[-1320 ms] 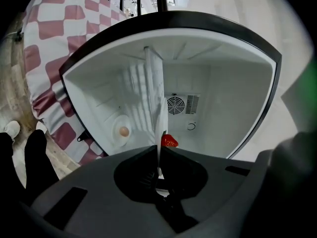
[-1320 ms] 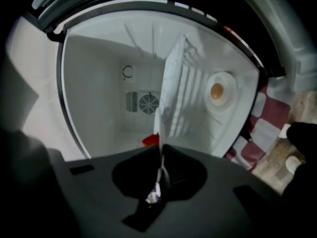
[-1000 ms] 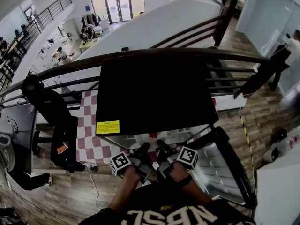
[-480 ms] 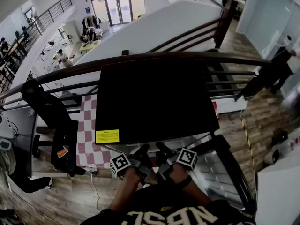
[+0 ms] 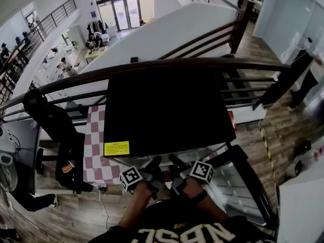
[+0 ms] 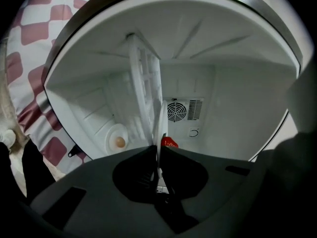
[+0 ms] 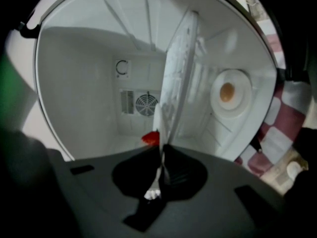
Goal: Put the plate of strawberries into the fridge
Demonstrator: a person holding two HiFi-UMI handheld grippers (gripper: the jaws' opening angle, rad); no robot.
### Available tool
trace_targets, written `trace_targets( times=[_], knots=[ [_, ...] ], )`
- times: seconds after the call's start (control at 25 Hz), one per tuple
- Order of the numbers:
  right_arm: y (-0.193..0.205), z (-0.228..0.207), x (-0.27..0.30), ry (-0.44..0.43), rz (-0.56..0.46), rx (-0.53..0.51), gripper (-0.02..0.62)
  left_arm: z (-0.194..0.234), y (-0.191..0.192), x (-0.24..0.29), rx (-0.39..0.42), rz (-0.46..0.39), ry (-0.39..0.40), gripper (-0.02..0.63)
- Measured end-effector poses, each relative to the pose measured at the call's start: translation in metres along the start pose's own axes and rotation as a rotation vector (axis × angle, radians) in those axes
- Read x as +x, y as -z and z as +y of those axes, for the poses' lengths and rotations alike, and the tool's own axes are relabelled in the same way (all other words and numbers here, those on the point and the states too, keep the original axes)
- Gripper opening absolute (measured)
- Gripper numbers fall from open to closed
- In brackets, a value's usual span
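I am in the step of inserting. The left gripper (image 6: 157,150) and the right gripper (image 7: 161,150) are each clamped on the near rim of the white plate (image 6: 159,128). The plate is at the mouth of the open fridge (image 5: 167,110), with one strawberry (image 6: 169,143) visible on it, low in the middle of the frame. As I judge, the next move is to push deeper, keep the plate level, set it down and then release both sides together. The yellow label (image 5: 116,148) on the fridge top has print too small to read.
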State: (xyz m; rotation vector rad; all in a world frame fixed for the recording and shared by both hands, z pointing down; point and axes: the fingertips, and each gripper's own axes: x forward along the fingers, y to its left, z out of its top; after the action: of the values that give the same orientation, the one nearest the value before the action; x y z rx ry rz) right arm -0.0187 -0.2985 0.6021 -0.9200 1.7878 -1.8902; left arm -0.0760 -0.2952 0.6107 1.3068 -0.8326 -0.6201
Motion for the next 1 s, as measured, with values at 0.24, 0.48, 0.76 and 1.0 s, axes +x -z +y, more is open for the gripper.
trace_targets(
  times=[0.24,0.48,0.76,1.0],
  knots=[
    [0.0,0.0,0.001,0.015,0.013,-0.155,0.042,-0.006,0.001,-0.002,0.097,0.021,0.022,0.039],
    [0.003,0.013,-0.007,0.012,0.021,-0.389,0.177,-0.016,0.011,-0.017,0.28,0.068,0.026,0.157],
    [0.015,0.003,-0.029,0.065,-0.011,-0.511,0.204,-0.007,0.015,-0.042,0.568,0.07,-0.041,0.172],
    [0.012,0.0,-0.046,0.233,-0.027,-0.929,0.202,-0.002,0.014,-0.054,0.981,0.057,-0.159,0.17]
  ],
)
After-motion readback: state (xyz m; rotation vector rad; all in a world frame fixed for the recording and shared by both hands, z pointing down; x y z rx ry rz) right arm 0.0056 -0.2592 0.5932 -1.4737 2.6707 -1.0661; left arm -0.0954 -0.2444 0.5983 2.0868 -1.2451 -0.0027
